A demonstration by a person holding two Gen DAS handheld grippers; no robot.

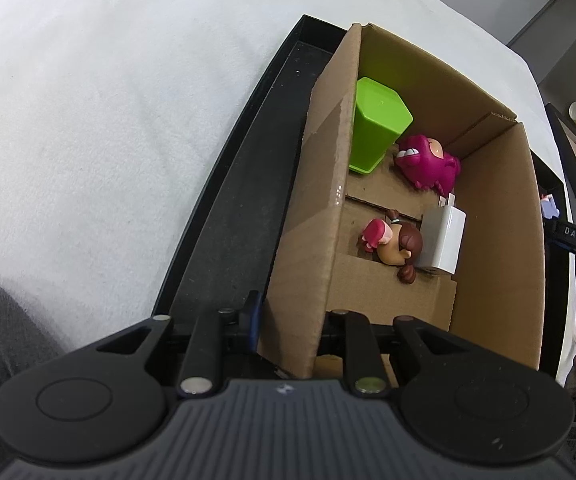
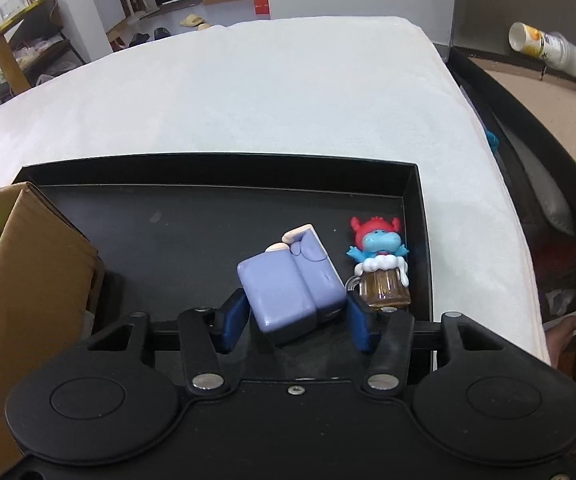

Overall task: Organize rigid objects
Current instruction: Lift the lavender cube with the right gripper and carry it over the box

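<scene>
Your right claw (image 2: 296,322) is bracketing the lilac block figure (image 2: 288,292), one blue pad on each flank. The pads look at or very near its sides, but you cannot tell whether they are pressing yet, and the figure is lying tilted on the floor of the black tray (image 2: 216,168), not lifted. You are coming at it steeply from above, probably because the flat sides give the pads something square to bite on. Just beside it, on the right, the blue creature in a beer mug (image 2: 381,270) is standing upright near the tray's wall, close to your right pad, so a wide approach is risking a knock.

Your left claw (image 1: 286,330) is clamped together on the near left wall of the cardboard box (image 1: 499,216), seemingly steadying it while the other hand is working. The box is sitting in the tray, which is resting on a white padded surface (image 1: 88,120). Inside, you are already keeping a green container (image 1: 375,124), a magenta monster toy (image 1: 427,160), a brown-haired doll (image 1: 391,244) and a white charger block (image 1: 443,240), so the box is reading as the collecting place.
</scene>
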